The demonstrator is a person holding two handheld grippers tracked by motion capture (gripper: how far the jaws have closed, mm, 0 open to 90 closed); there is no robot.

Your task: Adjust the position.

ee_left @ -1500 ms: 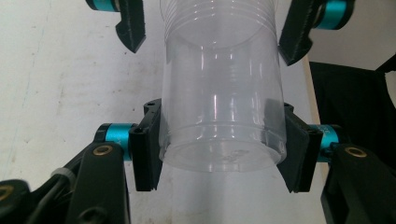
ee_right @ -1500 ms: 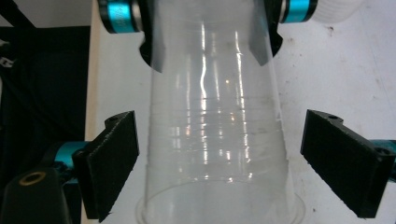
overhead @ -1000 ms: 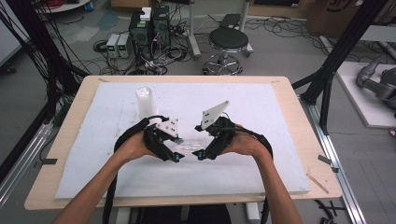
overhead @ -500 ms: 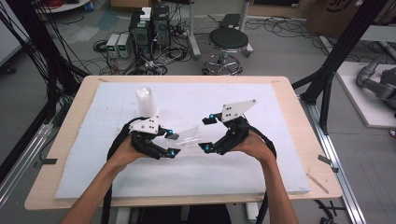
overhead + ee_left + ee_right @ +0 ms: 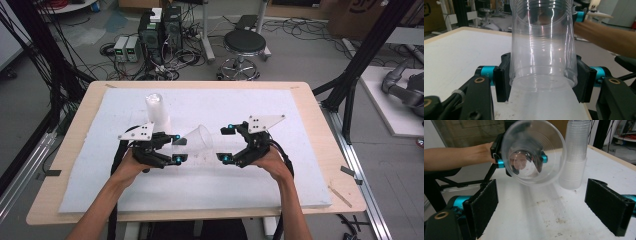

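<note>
Clear plastic cup [image 5: 199,141]: held on its side above the middle of the white mat [image 5: 300,165], base clamped between the left gripper's [image 5: 178,148] pads, mouth toward the right gripper [image 5: 225,144]. Right gripper: jaws apart, holding nothing, just beside the cup's mouth. Stack of cups [image 5: 157,112]: upright, toward the mat's far left.

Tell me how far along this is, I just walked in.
Done: one clear plastic cup is off the upside-down stack of clear cups. In hand: the left tongs clamp its base, holding it sideways, mouth toward the open right tongs. Left: probably setting it down on the white foam mat.
</note>
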